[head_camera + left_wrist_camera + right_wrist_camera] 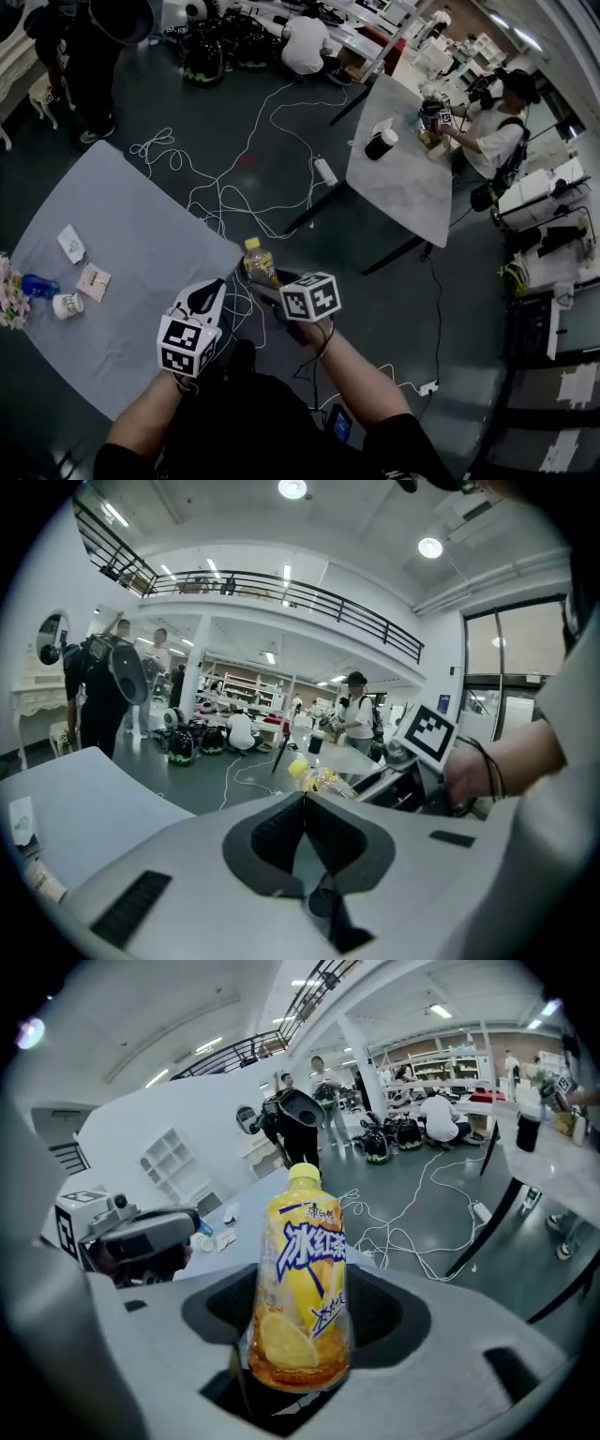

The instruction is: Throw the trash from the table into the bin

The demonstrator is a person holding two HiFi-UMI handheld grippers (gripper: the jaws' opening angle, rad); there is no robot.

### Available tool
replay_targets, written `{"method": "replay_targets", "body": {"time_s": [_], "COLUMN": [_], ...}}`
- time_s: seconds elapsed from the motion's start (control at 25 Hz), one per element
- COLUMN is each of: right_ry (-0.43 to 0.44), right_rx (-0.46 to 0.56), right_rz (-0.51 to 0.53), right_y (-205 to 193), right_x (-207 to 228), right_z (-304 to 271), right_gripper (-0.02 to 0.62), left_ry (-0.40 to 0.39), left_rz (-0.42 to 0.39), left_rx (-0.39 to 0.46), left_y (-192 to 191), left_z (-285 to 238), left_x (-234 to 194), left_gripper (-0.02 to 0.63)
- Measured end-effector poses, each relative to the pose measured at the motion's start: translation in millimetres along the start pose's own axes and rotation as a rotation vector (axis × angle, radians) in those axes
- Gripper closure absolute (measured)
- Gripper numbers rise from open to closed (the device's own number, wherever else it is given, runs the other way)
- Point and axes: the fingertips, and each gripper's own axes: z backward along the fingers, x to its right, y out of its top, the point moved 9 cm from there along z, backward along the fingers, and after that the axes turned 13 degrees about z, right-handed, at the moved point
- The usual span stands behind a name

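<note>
Plainly, the right gripper point(305, 1321) is the one at work. Its jaws stand wide and are closed on the lower body of a yellow-capped drink bottle point(259, 262), the pads pressing on either side. The cap points away from the hand along the line of the jaws. Gripping low on the barrel probably gives the pads the broadest, firmest part of a thin plastic wall. It also leaves the neck free to go first into a bin.

Seen from the head view, the bottle is off the table and just past its near corner, above dark floor strewn with white cables. That looks like a carry under way rather than a pickup.

The left gripper point(302, 836) sits just beside the right, its jaws together with nothing between them. It seems to be riding along idle, ready for the next piece.

On the grey table point(141, 234), at its far left, lie two small paper packets point(71, 243), a small white cup point(67, 306) and a blue item point(37, 286). A bunch of flowers point(9, 292) shows at the edge. The litter there is probably waiting its turn.

I cannot make out a bin in any view, so the drop point has yet to come into sight.
</note>
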Motion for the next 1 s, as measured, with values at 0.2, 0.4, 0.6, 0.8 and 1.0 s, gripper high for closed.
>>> {"method": "replay_targets", "body": {"time_s": [0.2, 0.4, 0.6, 0.8, 1.0], "right_ry": [-0.061, -0.134, -0.186, -0.228, -0.257], "right_rx": [0.031, 0.053, 0.073, 0.081, 0.094], "right_rz": [-0.090, -0.156, -0.228, -0.303, -0.370], "right_y": [-34, -70, -107, -149, -183], "right_x": [37, 68, 93, 111, 125], "right_z": [30, 70, 98, 117, 137], "right_gripper": [0.314, 0.314, 0.314, 0.314, 0.314], "left_ry": [-0.074, -0.145, -0.211, -0.260, -0.282], "left_rz": [-0.032, -0.047, -0.088, -0.104, -0.110], "left_rx": [-0.057, -0.087, -0.136, -0.185, -0.229], "left_y": [-3, -2, -12, -31, -46], "left_z": [-47, -88, -124, -160, -193], "left_x": [28, 68, 104, 130, 152], "left_gripper": [0.591, 0.591, 0.591, 0.591, 0.591]}}
